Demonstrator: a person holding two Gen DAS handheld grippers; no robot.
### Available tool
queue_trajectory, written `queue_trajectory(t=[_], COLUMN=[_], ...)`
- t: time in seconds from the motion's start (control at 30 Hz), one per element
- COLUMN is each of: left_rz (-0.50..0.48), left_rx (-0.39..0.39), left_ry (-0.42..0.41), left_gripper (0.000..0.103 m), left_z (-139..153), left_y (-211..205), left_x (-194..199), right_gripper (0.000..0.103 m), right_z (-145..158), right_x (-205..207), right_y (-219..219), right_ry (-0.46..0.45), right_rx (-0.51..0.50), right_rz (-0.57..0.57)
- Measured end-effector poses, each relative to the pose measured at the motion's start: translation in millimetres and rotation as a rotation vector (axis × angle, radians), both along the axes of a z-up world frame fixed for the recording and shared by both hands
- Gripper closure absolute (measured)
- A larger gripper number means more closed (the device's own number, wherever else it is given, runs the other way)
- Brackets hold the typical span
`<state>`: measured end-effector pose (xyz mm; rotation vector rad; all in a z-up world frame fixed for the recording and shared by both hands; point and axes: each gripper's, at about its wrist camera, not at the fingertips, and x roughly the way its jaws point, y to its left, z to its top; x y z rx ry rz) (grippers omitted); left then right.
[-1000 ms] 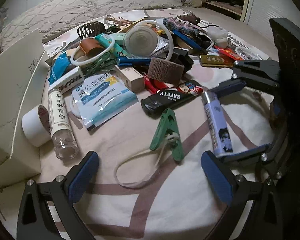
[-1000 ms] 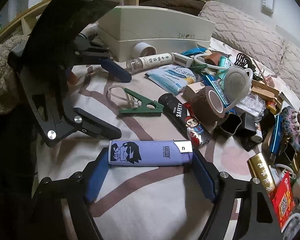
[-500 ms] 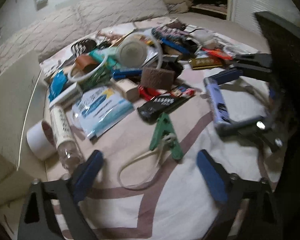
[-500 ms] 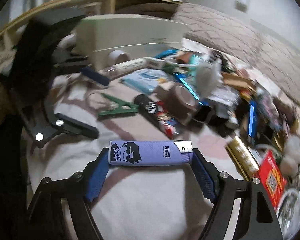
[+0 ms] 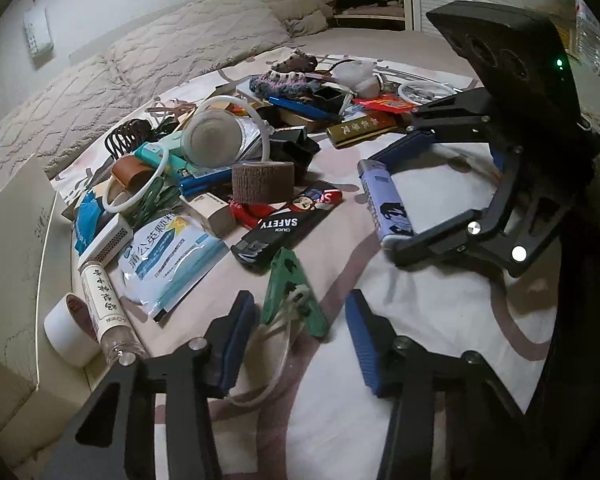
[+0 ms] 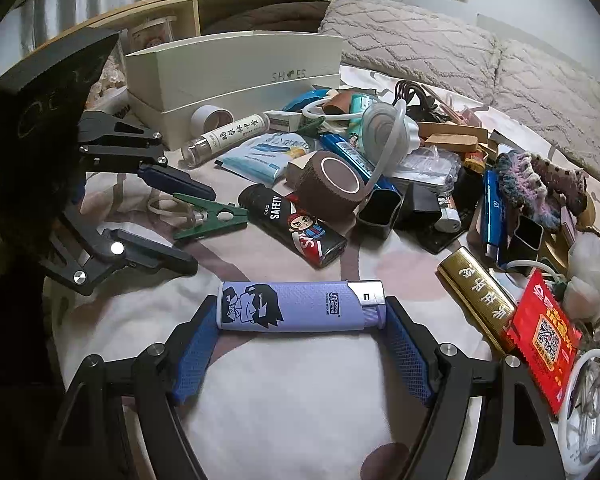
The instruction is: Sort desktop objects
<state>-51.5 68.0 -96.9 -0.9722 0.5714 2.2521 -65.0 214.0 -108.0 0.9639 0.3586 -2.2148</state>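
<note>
Right wrist view: your right gripper (image 6: 302,338) clamped the purple lighter (image 6: 300,306) end to end; left gripper (image 5: 296,336) was closing around the green clip (image 5: 290,286), pads not yet touching.

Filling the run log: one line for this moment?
left tongs: closing around green clip | right tongs: shut on purple lighter endwise

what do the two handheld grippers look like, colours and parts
Both match: the left gripper and right gripper have black angular frames with silver screw heads and blue textured pads on the fingers. Each carries a flat black top plate; the right one's shows a small green light.
</note>
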Motion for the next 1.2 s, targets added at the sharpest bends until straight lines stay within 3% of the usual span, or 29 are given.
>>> queue_trajectory(t=[0.23,0.5,0.67,0.73,0.83,1.2], left_rz=[0.022,0.04,0.016,0.009,0.005,0.054], left_rx=[-0.007,-0.101,-0.129,-0.126,-0.123,-0.037], left_ry=[0.017,0.171,0.173,0.168,0.16,0.09], left_gripper=[0.064,0.064,0.064,0.072,0.072,0.072], left_z=[0,2,-3,-4,-4,3], left_y=[-1,-1,1,2,4,1], left_x=[4,12,13,13,12,12], right_gripper=[0.023,0.023,0.023,0.023,0.023,0.023], right_z=[-1,-2,-4,-4,-4,-3], right_x=[-1,-2,-4,-5,-5,-4], right_y=[1,0,2,2,2,1], right_ry=[-0.007,-0.017,-0.038,-0.043,-0.043,-0.033], right_rx=[-0.002,0.003,-0.002,-0.006,-0.006,0.006], right_rz=[0.001,0.0,0.0,0.001,0.001,-0.002])
